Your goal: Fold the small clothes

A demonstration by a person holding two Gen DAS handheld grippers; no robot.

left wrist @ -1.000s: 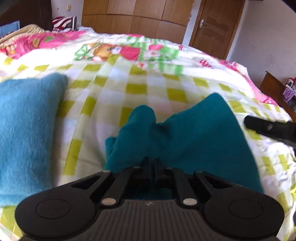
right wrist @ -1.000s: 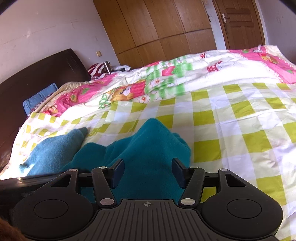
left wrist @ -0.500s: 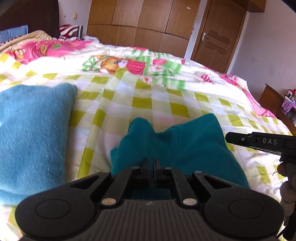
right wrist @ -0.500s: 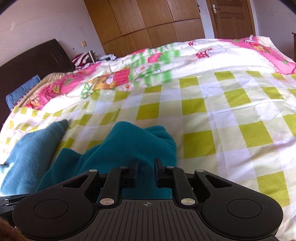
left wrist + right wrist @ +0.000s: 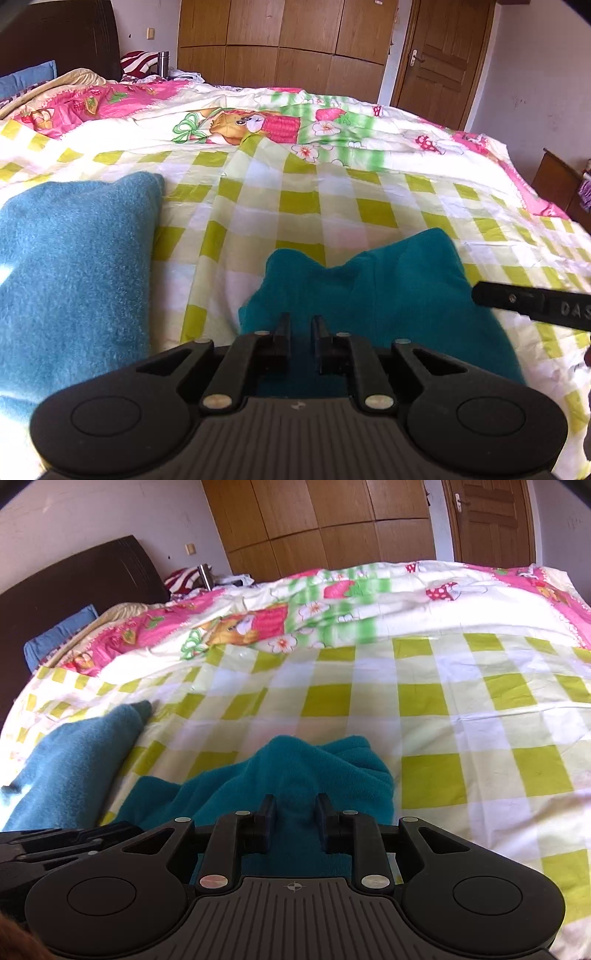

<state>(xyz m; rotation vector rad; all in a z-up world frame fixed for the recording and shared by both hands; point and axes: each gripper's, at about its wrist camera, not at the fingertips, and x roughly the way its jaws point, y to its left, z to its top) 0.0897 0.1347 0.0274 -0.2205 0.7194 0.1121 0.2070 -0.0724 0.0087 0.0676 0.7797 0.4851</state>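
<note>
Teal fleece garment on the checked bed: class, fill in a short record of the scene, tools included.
surface: yellow-green checked bedspread
garment: teal fleece garment, bunched, lying on the bedspread
beside it: light blue fluffy cloth, to its left, apart
left tool: jaws have just been opening; narrow gap, fleece between; grip unclear
right tool: jaws have just closed in, then eased slightly; pinching bunched fleece

Pretty clearly somebody's bedroom at home. Big bed (image 5: 332, 206) taking up most of the room, covered in a yellow-green checked sheet plus a pink cartoon quilt (image 5: 236, 122) with strawberries. Dark wooden headboard (image 5: 74, 587) against the wall, a blue pillow (image 5: 59, 635) beside it, a full wall of wooden wardrobe doors (image 5: 280, 44), and a panelled wooden door (image 5: 439, 55) with a lever handle.
</note>
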